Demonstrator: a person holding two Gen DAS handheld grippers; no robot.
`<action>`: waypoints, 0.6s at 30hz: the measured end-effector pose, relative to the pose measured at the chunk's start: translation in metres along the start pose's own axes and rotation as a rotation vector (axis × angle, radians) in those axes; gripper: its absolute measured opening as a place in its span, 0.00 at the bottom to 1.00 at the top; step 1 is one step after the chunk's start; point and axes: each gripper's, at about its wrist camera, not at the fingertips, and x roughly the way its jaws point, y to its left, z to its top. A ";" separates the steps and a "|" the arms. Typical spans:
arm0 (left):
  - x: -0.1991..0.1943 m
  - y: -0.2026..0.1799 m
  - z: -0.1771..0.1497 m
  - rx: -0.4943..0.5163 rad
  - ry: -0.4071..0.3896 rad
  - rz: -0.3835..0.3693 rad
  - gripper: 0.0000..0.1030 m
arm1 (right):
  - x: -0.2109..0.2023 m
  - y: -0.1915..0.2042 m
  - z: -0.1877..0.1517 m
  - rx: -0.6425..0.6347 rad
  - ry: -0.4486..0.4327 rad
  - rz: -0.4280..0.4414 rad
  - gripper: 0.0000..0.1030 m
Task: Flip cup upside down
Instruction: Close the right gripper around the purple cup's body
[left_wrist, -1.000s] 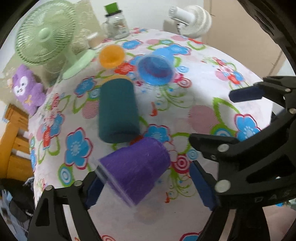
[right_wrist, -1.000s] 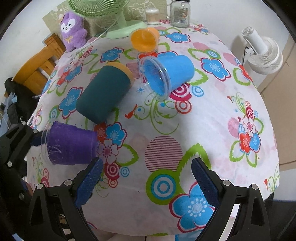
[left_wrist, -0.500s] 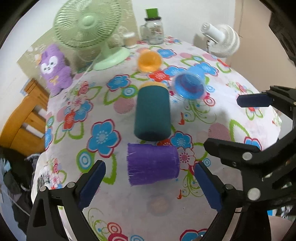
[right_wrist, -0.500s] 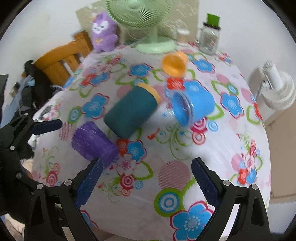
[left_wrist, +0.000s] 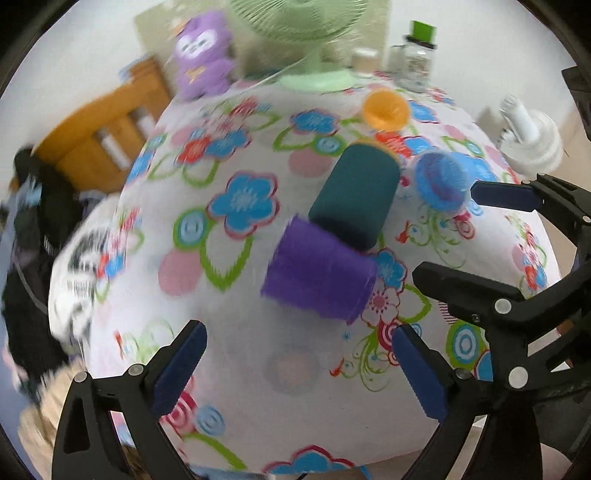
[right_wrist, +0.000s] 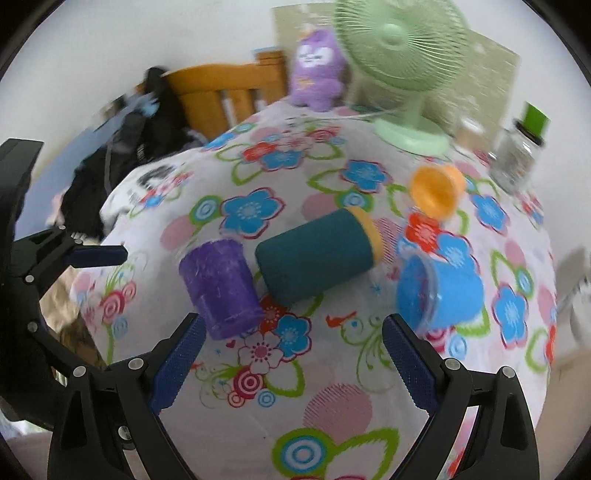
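No readable text, labels or numbers anywhere

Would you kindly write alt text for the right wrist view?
Four cups lie on their sides on a floral tablecloth: purple, teal, blue, orange. The open right claw hovers empty before them.
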 end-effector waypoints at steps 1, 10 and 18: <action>0.002 0.000 -0.004 -0.019 0.005 0.004 0.99 | 0.003 0.001 -0.001 -0.020 0.002 0.010 0.95; 0.019 0.010 -0.028 -0.056 0.024 0.058 0.99 | 0.033 0.021 -0.010 -0.131 -0.042 0.079 0.90; 0.035 0.023 -0.041 -0.018 0.027 0.087 0.99 | 0.055 0.037 -0.020 -0.142 -0.078 0.110 0.85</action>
